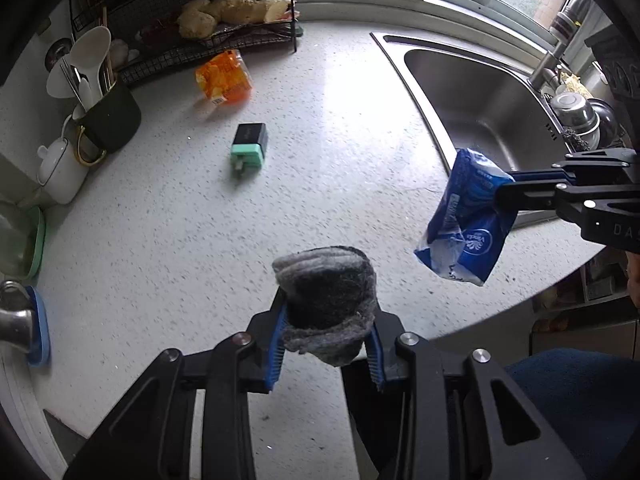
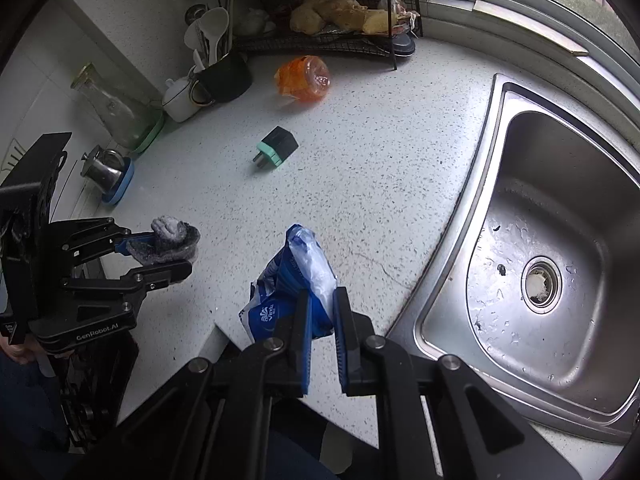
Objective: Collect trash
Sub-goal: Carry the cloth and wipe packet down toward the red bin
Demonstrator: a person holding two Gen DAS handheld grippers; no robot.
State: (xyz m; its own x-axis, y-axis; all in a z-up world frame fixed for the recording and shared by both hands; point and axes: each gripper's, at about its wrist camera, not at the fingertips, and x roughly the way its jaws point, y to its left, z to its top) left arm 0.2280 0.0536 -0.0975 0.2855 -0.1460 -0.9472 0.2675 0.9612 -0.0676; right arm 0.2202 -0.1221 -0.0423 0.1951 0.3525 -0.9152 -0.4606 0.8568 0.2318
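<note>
The left gripper (image 1: 326, 332) has its blue-padded fingers (image 1: 276, 354) clamped on a rolled grey felt cloth (image 1: 326, 300), held above the near edge of the speckled countertop (image 1: 168, 208). The right gripper (image 2: 322, 332) pinches a crumpled blue tissue packet (image 2: 296, 284), lifted clear of the counter just beside the steel sink (image 2: 560, 240). Both loads hang in the air, well apart from each other. Farther back lie an orange plastic wrapper (image 1: 224, 78) near the wire rack (image 1: 192, 16) and a black-and-green plug adapter (image 1: 250, 146) mid-counter. This looks like the carry step: two pieces picked up, none yet dropped. No bin shows in either view, so the next move calls for taking both loads to one, then returning for the orange wrapper.
</note>
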